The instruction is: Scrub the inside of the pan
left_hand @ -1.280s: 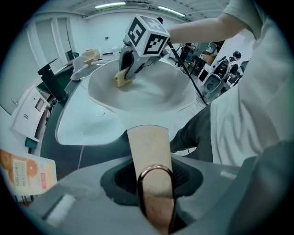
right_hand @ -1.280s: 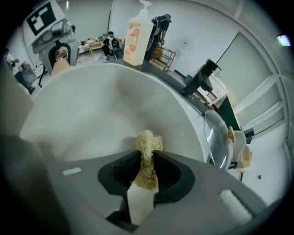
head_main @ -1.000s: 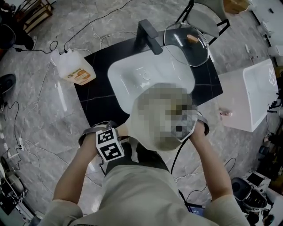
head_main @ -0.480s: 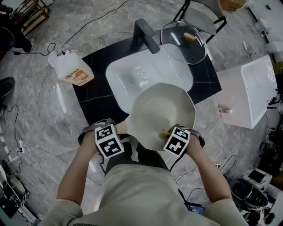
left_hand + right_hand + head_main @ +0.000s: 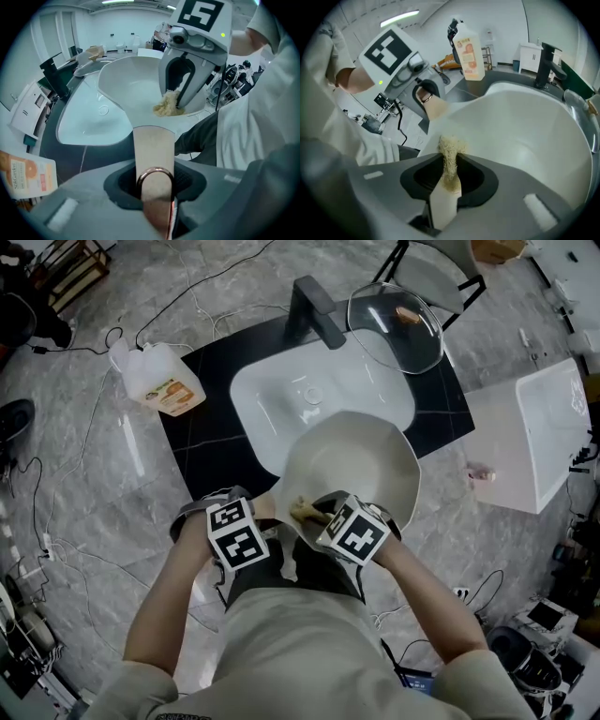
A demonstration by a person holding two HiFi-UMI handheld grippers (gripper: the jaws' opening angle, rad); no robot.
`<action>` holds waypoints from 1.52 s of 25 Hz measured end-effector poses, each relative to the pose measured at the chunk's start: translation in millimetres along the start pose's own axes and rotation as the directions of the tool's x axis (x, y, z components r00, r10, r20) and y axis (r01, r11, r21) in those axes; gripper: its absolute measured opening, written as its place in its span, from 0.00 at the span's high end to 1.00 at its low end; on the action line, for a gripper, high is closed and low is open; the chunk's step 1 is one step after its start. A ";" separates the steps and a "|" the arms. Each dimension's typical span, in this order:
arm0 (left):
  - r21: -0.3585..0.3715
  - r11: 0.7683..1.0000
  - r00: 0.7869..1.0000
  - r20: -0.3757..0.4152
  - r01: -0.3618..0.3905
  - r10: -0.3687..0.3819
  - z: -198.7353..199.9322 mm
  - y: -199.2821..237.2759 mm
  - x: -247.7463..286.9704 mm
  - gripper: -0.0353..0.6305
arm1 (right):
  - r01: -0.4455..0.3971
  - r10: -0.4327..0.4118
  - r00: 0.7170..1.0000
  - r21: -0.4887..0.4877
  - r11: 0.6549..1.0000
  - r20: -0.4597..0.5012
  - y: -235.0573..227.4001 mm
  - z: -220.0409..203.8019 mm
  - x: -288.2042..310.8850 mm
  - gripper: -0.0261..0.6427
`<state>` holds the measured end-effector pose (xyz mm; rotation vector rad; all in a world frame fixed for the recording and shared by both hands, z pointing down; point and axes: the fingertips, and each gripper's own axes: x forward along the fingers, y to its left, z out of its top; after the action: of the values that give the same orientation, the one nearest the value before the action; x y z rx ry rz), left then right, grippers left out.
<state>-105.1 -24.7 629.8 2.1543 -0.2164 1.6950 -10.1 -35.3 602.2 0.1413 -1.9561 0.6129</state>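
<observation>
**Pan held over the sink's near edge while its inside is scrubbed**

The pan [image 5: 361,460] is gripped by its handle [image 5: 153,140] in the left gripper [image 5: 154,180], whose jaws are closed on it. A fibrous scrubber [image 5: 450,150] is clamped in the right gripper [image 5: 449,173] and pressed to the inner wall beside the handle. For a good scrub, the handle should be held firm so that the pan is not twisted, and the scrubber should be worked in overlapping strokes from this wall across the bottom to the far rim. Beyond the pan are seen the sink [image 5: 281,399] and tap [image 5: 314,310], a glass lid [image 5: 394,329] at the counter's back corner, and a bottle [image 5: 161,381] to the left. The tap could be struck if the pan were pushed forward.
</observation>
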 end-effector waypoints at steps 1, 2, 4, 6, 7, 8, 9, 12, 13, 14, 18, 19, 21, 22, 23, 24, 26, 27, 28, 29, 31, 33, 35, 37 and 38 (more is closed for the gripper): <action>-0.001 1.000 1.000 -0.002 -0.001 0.001 -0.1 0.1 0.1 0.74 | 0.020 -0.020 1.000 -0.010 1.000 0.023 -5.9 9.8 0.7 0.82; -0.001 1.000 1.000 -0.003 -0.003 0.003 0.0 0.2 0.2 0.74 | 0.045 -0.044 0.998 -0.026 0.999 0.038 -12.1 18.2 1.9 0.82; 0.008 1.000 1.000 -0.005 -0.007 0.007 0.1 -0.1 0.2 0.74 | 0.103 -0.101 0.994 -0.071 0.992 0.040 -25.8 28.1 5.8 0.82; 0.024 1.000 1.000 0.003 -0.007 0.007 0.1 -0.3 -0.1 0.74 | 0.168 -0.164 0.985 -0.114 0.979 0.045 -42.7 33.3 8.4 0.82; 0.029 1.000 1.000 0.010 -0.007 0.007 0.3 0.1 -0.2 0.74 | 0.192 -0.186 0.981 -0.119 0.974 0.062 -51.4 36.2 8.1 0.82; 0.036 0.999 1.000 0.015 -0.008 0.007 0.4 0.5 -0.1 0.74 | 0.210 -0.201 0.976 -0.111 0.971 0.087 -60.1 39.5 6.7 0.82; 0.045 0.999 1.000 0.015 -0.009 0.008 0.2 0.4 0.5 0.74 | 0.230 -0.218 0.969 -0.098 0.968 0.115 -69.0 42.7 4.7 0.82; 0.070 0.997 1.000 -0.003 -0.016 0.016 -2.7 -3.2 3.0 0.74 | 0.361 -0.342 0.924 -0.099 0.927 0.171 -101.1 46.6 -3.4 0.81; 0.074 0.997 1.000 -0.007 -0.021 0.021 -3.2 -3.5 3.2 0.74 | 0.424 -0.402 0.900 -0.116 0.898 0.170 -114.1 45.5 -7.1 0.82; 0.077 0.997 1.000 -0.009 -0.027 0.027 -3.5 -3.0 3.1 0.75 | 0.482 -0.460 0.873 -0.138 0.865 0.161 -126.8 43.4 -11.1 0.81; 0.072 0.997 0.999 -0.030 -0.031 0.034 -4.9 -1.9 2.3 0.75 | 0.625 -0.618 0.781 -0.136 0.769 0.092 -166.9 21.5 -30.1 0.82; 0.069 0.997 0.999 -0.038 -0.031 0.033 -5.5 -1.8 2.1 0.75 | 0.643 -0.639 0.766 -0.108 0.759 0.068 -174.6 12.6 -35.8 0.82; 0.058 0.998 0.999 -0.042 -0.029 0.031 -6.0 -1.4 1.7 0.75 | 0.660 -0.660 0.751 -0.051 0.750 0.028 -185.6 -6.5 -47.1 0.82; 0.052 0.998 0.999 -0.040 -0.029 0.031 -6.0 -1.3 1.7 0.75 | 0.662 -0.662 0.750 -0.028 0.749 0.012 -188.3 -15.9 -52.1 0.82; 0.045 0.999 0.999 -0.037 -0.029 0.030 -6.0 -1.3 1.9 0.75 | 0.661 -0.661 0.750 -0.016 0.750 -0.007 -189.3 -25.4 -56.0 0.82; 0.035 0.999 0.999 -0.035 -0.028 0.030 -6.2 -1.5 2.1 0.75 | 0.656 -0.657 0.754 -0.017 0.754 -0.031 -188.4 -35.3 -58.0 0.82; 0.009 1.000 0.999 -0.030 -0.028 0.028 -6.8 -2.4 2.2 0.75 | 0.631 -0.633 0.768 -0.051 0.774 -0.095 -181.3 -55.7 -56.3 0.82; -0.004 1.000 0.999 -0.027 -0.028 0.028 -6.9 -2.4 2.0 0.76 | 0.615 -0.619 0.776 -0.069 0.785 -0.123 -176.1 -64.6 -54.7 0.82; -0.014 0.999 0.999 -0.025 -0.030 0.030 -6.8 -2.1 1.6 0.76 | 0.600 -0.605 0.782 -0.082 0.796 -0.146 -170.4 -71.9 -53.8 0.82; -0.021 0.999 0.999 -0.023 -0.032 0.031 -6.7 -1.6 1.3 0.76 | 0.584 -0.590 0.790 -0.088 0.807 -0.166 -164.0 -78.3 -53.5 0.82; -0.026 0.999 0.999 -0.019 -0.034 0.034 -6.3 -0.7 1.0 0.76 | 0.536 -0.539 0.816 -0.078 0.841 -0.209 -148.6 -89.8 -52.3 0.82; -0.025 0.999 0.999 -0.016 -0.036 0.036 -6.8 0.1 1.0 0.76 | 0.468 -0.468 0.849 -0.064 0.882 -0.247 -129.1 -98.6 -48.4 0.82; -0.026 0.999 0.999 -0.018 -0.037 0.036 -7.5 0.5 0.9 0.76 | 0.385 -0.387 0.882 -0.062 0.921 -0.268 -104.3 -104.0 -40.3 0.82; -0.028 0.999 0.999 -0.019 -0.035 0.035 -7.1 0.1 0.8 0.76 | 0.287 -0.292 0.921 -0.061 0.956 -0.257 -73.5 -104.0 -27.4 0.82; -0.026 0.999 0.999 -0.020 -0.036 0.036 -6.8 -0.1 0.6 0.76 | 0.238 -0.244 0.940 -0.054 0.970 -0.237 -57.4 -101.0 -19.3 0.82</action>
<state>-111.0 -21.9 631.7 2.1257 -0.2719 1.7227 101.5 -39.8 639.5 0.2734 -1.6770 0.4225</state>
